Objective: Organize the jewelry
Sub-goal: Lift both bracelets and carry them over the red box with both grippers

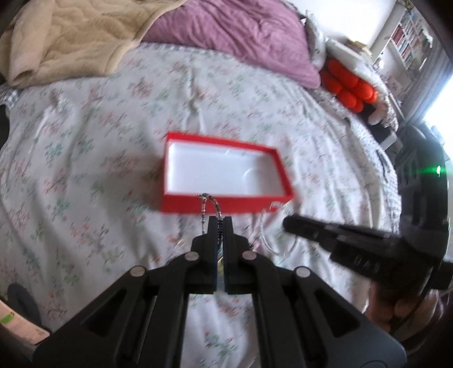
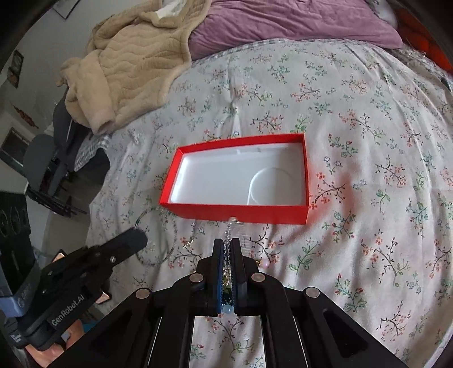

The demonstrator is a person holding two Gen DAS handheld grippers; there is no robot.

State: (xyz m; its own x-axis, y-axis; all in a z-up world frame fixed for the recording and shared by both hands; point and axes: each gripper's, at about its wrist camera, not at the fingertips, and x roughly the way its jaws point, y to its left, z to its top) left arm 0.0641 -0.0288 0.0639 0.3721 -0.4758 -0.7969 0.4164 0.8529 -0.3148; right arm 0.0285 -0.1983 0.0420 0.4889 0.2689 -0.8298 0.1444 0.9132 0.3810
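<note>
An open red box [image 1: 249,204] with a white lining lies on the floral bedsheet, and nothing is inside it. Just in front of its near wall, my left gripper [image 1: 220,218] is shut on a dark multicoloured beaded chain [image 1: 209,202], whose loop sticks up past the fingertips. My right gripper [image 2: 226,241] is shut on a silvery clear-beaded chain [image 2: 230,228], also just short of the red box [image 2: 269,216]. In the left wrist view the right gripper [image 1: 288,223] reaches in from the right with pale chain loops [image 1: 264,223] hanging beneath it. The left gripper [image 2: 138,239] shows at the lower left of the right wrist view.
A beige quilted blanket [image 2: 127,62] and a purple pillow [image 2: 283,25] lie at the head of the bed. An orange knobbly cushion [image 1: 348,85] sits at the far right. A chair and dark furniture [image 2: 42,169] stand beside the bed's left edge.
</note>
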